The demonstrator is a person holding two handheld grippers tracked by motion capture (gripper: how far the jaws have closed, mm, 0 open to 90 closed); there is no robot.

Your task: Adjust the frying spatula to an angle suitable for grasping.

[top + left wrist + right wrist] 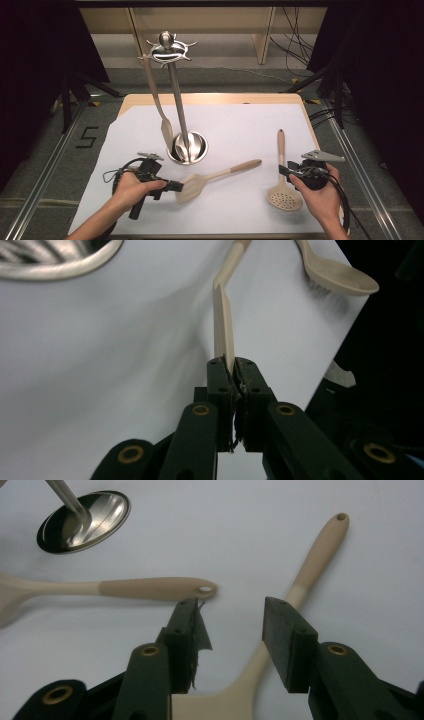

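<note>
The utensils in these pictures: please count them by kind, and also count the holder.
Slotted turner, held at its blade by the left gripper: 1
Skimmer with holes, near the open right gripper: 1
Utensil hanging on the stand: 1
Metal utensil stand: 1
Total: 4

You have three beige utensils: one slotted turner (192, 185), one skimmer (284, 196), one hanging spatula (166, 129); one steel rack (176, 100); two hand-held grippers.

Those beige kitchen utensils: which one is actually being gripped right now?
The slotted turner, its blade pinched edge-on by the left tool. The skimmer lies loose on the paper; another utensil hangs from the stand.
</note>
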